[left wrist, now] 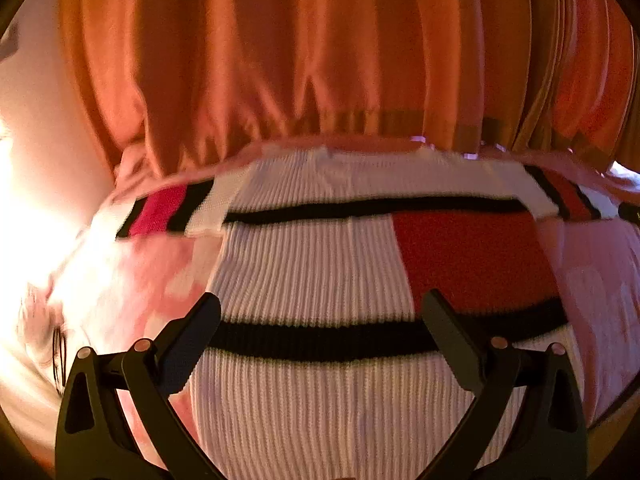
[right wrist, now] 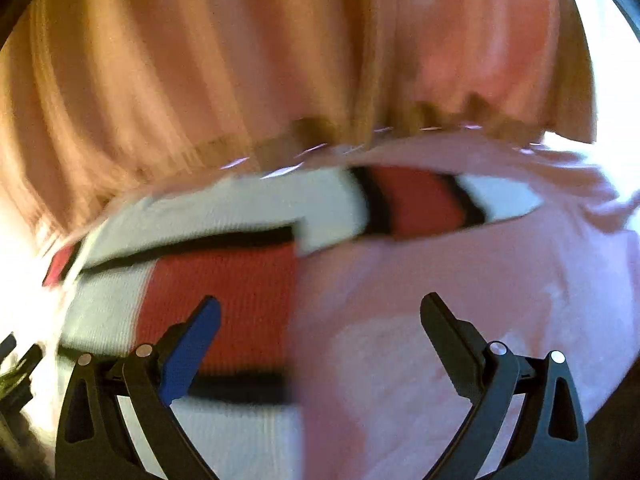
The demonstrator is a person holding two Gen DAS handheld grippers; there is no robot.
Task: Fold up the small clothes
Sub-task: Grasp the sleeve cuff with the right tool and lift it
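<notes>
While the sweater (left wrist: 320, 264) lies flat, both grippers hover spread apart.

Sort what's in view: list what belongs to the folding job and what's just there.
Job: knit sweater, spread flat with sleeves out; left gripper and right gripper, both with fingers open and empty.

Just there: pink bed cover; orange curtain; eyeglasses at left edge.
</notes>
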